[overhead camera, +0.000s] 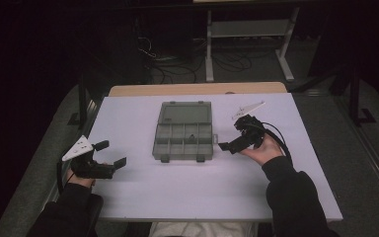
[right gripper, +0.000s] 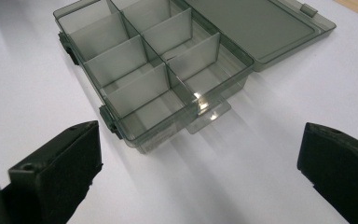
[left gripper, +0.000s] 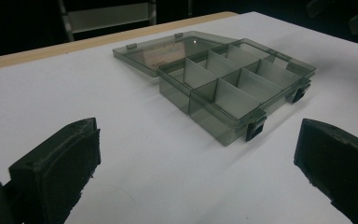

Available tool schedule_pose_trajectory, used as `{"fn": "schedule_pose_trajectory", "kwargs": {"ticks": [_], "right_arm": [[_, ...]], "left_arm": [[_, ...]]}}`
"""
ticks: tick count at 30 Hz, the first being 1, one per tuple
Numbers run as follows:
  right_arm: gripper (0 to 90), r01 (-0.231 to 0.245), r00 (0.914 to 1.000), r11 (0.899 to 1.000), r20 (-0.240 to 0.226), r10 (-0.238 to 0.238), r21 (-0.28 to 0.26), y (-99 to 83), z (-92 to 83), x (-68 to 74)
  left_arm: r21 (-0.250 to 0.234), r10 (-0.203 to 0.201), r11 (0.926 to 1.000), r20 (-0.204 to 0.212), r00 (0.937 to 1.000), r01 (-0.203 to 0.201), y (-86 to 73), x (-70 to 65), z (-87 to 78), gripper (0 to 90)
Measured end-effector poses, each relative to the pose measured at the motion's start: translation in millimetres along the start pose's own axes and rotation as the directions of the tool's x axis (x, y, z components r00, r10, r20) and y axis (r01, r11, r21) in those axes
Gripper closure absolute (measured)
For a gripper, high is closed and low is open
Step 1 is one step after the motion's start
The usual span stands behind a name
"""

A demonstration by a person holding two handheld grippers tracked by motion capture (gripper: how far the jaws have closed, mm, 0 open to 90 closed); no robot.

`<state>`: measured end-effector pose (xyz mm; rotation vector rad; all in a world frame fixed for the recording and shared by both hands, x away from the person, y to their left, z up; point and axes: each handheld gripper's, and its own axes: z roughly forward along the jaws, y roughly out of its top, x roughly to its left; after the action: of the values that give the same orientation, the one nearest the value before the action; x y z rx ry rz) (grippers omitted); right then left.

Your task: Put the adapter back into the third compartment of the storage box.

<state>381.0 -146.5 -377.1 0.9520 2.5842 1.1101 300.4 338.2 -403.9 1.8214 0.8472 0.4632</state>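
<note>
High view: a smoky grey translucent plastic compartment box sits mid-bench on your white bench, its hinged flat lid open and lying flat on the far side. Your left gripper is at the bench's left edge, well apart from the box, jaws apart with nothing between them. Your right gripper is just beside the box's right side, black cable trailing round your hand; from here you cannot tell how its jaws stand.

Left gripper view: jaws wide apart, nothing held. The box lies ahead, near, not touching. Two black latches on its near wall, dividers upright, compartments look bare.

Right gripper view: jaws wide apart, nothing held. The box's corner is close ahead, a small clear tab sticking out from its side onto the bench. Lid flat beyond.
</note>
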Motion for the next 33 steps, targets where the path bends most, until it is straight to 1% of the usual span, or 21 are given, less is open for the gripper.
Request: {"fn": "schedule_pose_trajectory", "kwargs": {"ticks": [6, 13, 14, 16, 20, 25, 31, 33], "right_arm": [[0.0, -0.013, 0.9999, 1.000, 0.010, 0.014, -0.019, -10.4, -9.5, 0.3], [0.0, -0.048, 0.9986, 0.997, 0.021, 0.049, -0.056, -30.9, -23.2, 1.3], [0.0, -0.048, 0.9986, 0.997, 0.021, 0.049, -0.056, -30.9, -23.2, 1.3], [0.0, -0.064, 0.9974, 0.995, 0.027, 0.067, -0.081, -39.9, -29.8, 0.0], [0.0, -0.084, 0.9948, 0.991, 0.049, 0.089, -0.104, -51.3, -36.7, -1.5], [0.0, -0.103, 0.9920, 0.987, 0.060, 0.111, -0.121, -62.0, -44.0, -3.4], [0.0, -0.118, 0.9887, 0.986, 0.079, 0.127, -0.117, -74.0, -50.5, -3.8], [0.0, -0.120, 0.9877, 0.985, 0.085, 0.131, -0.125, -78.5, -52.9, -3.8]], "left_arm": [[0.000, 0.001, 1.0000, 0.000, 1.0000, -0.001, 0.0, 0.0, -0.1, 0.0], [0.000, 0.001, 1.0000, -0.002, 1.0000, -0.001, 0.1, -0.4, -0.3, 0.0], [0.000, 0.001, 1.0000, -0.002, 1.0000, -0.001, 0.1, -0.4, -0.3, 0.0], [0.000, 0.001, 1.0000, -0.004, 1.0000, -0.001, 0.1, -0.4, -0.4, 0.0], [0.000, 0.000, 1.0000, -0.005, 1.0000, 0.000, 0.0, -0.2, -0.5, 0.0], [0.001, 0.002, 1.0000, -0.005, 1.0000, -0.002, 0.1, -0.2, -0.6, 0.0], [-0.001, 0.001, 1.0000, -0.005, 1.0000, -0.001, 0.1, -0.4, -0.4, 0.0], [0.000, 0.001, 1.0000, -0.006, 1.0000, -0.001, 0.1, -0.5, -0.5, 0.0]]}}
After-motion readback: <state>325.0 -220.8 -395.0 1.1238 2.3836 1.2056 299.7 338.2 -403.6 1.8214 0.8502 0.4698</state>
